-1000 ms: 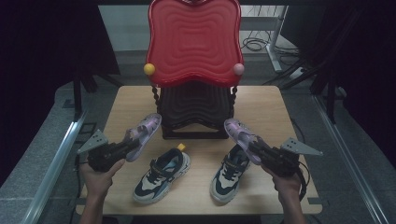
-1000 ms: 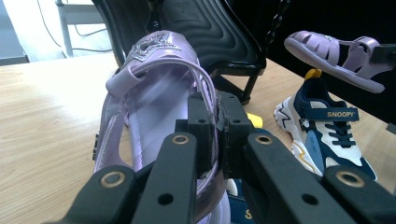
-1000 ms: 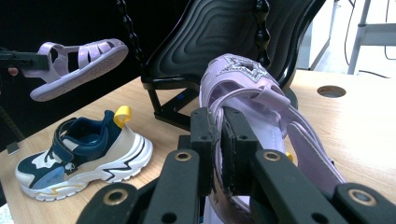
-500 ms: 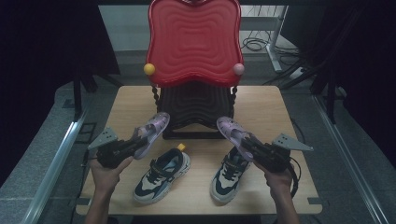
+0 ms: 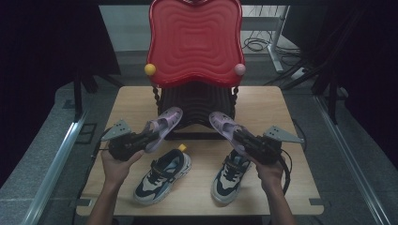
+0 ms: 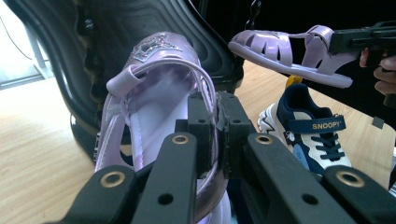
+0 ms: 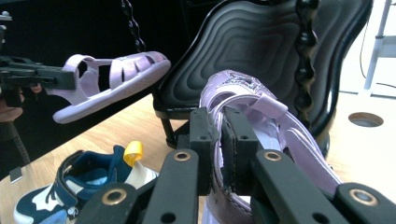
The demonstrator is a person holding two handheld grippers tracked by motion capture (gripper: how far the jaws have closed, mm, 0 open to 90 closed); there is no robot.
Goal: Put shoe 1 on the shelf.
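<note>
Sandals of soft lilac plastic, one [image 5: 162,124] pinched in the left gripper [image 5: 126,146], its twin [image 5: 224,126] in the right gripper [image 5: 260,146]. Both look light and bendy, so the heel rim seems the surest hold.

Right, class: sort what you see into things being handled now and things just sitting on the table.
Being handled:
- left gripper, shut on the left lilac plastic sandal
- right gripper, shut on the right lilac plastic sandal

Just sitting:
- left navy and white sneaker
- right navy and white sneaker
- red and black ridged rack
- wooden table
</note>
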